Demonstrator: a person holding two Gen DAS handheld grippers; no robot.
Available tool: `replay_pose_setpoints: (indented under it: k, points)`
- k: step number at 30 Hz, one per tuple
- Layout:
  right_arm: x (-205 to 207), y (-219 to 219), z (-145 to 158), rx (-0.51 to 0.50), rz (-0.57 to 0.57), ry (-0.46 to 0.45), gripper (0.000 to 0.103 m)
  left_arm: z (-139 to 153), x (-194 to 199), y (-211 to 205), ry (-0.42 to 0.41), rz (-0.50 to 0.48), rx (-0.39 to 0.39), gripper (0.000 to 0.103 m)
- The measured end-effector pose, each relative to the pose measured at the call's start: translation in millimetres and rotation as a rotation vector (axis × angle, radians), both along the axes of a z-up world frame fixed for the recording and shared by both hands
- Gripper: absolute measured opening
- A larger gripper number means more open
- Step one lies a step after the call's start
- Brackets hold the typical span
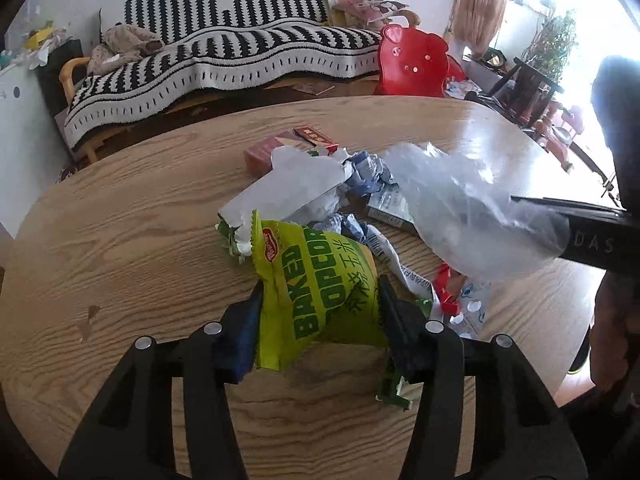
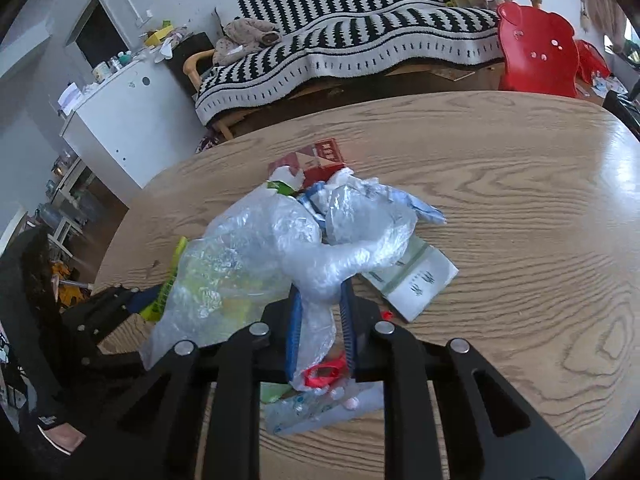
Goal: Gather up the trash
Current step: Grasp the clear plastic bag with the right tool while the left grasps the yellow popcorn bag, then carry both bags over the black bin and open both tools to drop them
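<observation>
Trash lay heaped near the middle of the wooden tabletop [image 1: 120, 208], and you had a piece of it in each hand. Your left gripper [image 1: 320, 320] was clamped on the yellow-green popcorn bag [image 1: 320, 280]: both blue pads pressed its sides, the bag bulging up between them with its serrated top edge free. Its lower end looked raised clear of the wood, though you could not tell that for certain from the left wrist view. Your right gripper [image 2: 322, 328] was pinched on a clear plastic bag [image 2: 280, 248], the twisted neck squeezed narrow between the pads, the rest ballooning out ahead and to the left over the pile.

Under and behind the clear bag sat crumpled white and blue wrappers [image 1: 360, 172], a torn white pouch [image 1: 296, 184] and a flat white sachet [image 2: 416, 280] toward the right edge. A red carton [image 1: 316, 140] lay at the far side of the heap, nearest the far edge. Just in front of your right gripper's pads, a small red scrap [image 2: 326, 372] rested on a flat printed clear wrapper [image 2: 320, 408] by the near edge. A green scrap [image 1: 394, 388] lay just below your left gripper's right finger.

Beyond the far edge stood a couch under a black-and-white throw [image 1: 240, 52] and a red plastic chair [image 1: 416, 64].
</observation>
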State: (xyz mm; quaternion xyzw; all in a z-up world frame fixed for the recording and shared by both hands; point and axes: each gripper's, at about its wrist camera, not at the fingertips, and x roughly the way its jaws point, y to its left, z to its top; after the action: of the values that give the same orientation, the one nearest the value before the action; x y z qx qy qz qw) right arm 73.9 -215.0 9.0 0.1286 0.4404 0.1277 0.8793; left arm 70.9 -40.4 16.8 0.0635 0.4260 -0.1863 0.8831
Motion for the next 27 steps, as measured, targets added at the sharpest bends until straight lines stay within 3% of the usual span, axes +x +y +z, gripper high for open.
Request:
replay_pose_setpoints:
  k: [5, 12, 21, 27]
  points:
    - [-20, -23, 10, -0.017, -0.044, -0.031, 0.019, 10, -3, -12, -0.004, 0.009, -0.011, 0.052]
    - [-89, -118, 31, -0.063, -0.227, -0.101, 0.019, 41, -26, -78, -0.068, -0.102, -0.055, 0.052]
    - [-224, -266, 25, -0.118, -0.604, -0.109, 0.019, 48, -120, -248, -0.078, -0.484, -0.142, 0.052]
    - [-306, -343, -15, -0.089, -0.816, 0.016, 0.019, 16, -189, -352, 0.008, -0.726, -0.155, 0.052]
